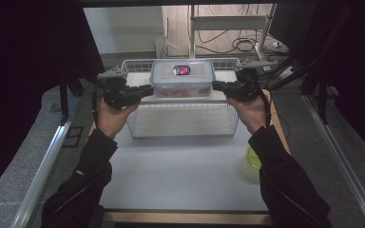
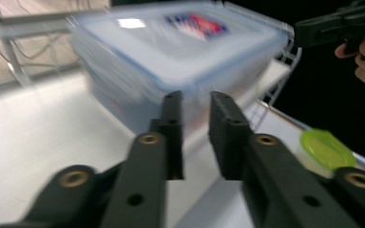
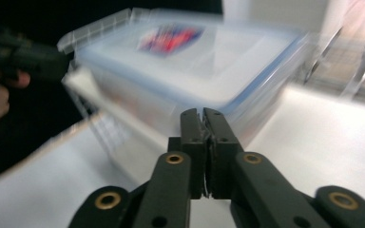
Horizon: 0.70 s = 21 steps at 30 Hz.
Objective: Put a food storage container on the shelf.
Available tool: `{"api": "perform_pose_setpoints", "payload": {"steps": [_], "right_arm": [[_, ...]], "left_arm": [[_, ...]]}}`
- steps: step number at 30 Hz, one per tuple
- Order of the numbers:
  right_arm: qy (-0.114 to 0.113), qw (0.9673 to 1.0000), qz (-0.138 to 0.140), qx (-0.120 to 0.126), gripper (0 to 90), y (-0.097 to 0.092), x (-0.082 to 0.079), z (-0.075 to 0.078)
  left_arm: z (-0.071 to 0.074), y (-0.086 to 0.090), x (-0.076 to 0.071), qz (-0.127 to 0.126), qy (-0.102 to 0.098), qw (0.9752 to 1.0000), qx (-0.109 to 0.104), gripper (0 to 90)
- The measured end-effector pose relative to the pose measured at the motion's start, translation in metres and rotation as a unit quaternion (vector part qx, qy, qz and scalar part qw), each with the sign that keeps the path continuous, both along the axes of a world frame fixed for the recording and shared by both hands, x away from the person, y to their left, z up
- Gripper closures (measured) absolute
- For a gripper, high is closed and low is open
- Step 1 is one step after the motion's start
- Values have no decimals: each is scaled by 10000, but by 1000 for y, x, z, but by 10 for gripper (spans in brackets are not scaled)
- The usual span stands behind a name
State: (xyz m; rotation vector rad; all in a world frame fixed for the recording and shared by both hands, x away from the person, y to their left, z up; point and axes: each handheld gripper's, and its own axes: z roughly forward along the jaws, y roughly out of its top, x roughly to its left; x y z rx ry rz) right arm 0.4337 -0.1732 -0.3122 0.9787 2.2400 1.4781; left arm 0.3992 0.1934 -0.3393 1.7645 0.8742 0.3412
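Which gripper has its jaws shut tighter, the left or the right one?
The right gripper: its jaws meet, while the left gripper keeps a narrow gap.

Lab: curtained test table (image 1: pixel 180 180); floor cables (image 1: pixel 237 45); metal stand (image 1: pixel 228 21).

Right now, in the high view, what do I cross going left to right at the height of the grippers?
Left gripper → clear lidded container sitting in the wire basket → right gripper.
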Motion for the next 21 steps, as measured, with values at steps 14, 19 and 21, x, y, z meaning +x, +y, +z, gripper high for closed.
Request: {"api": "perform_pose_setpoints", "payload": {"steps": [14,19,21], "right_arm": [[275,9993,-207,-116,893,13,29,-22],[256,9995,-144,-128,885,17,30,-24],[208,9995,-140,-176,873,17,26,-24]], "left_arm": [[-11,-19,30,488,185,9977,423,833],[-11,-21,30,464,201,9980,373,827],[-13,-21,24,419,189,9984,334,821]]}}
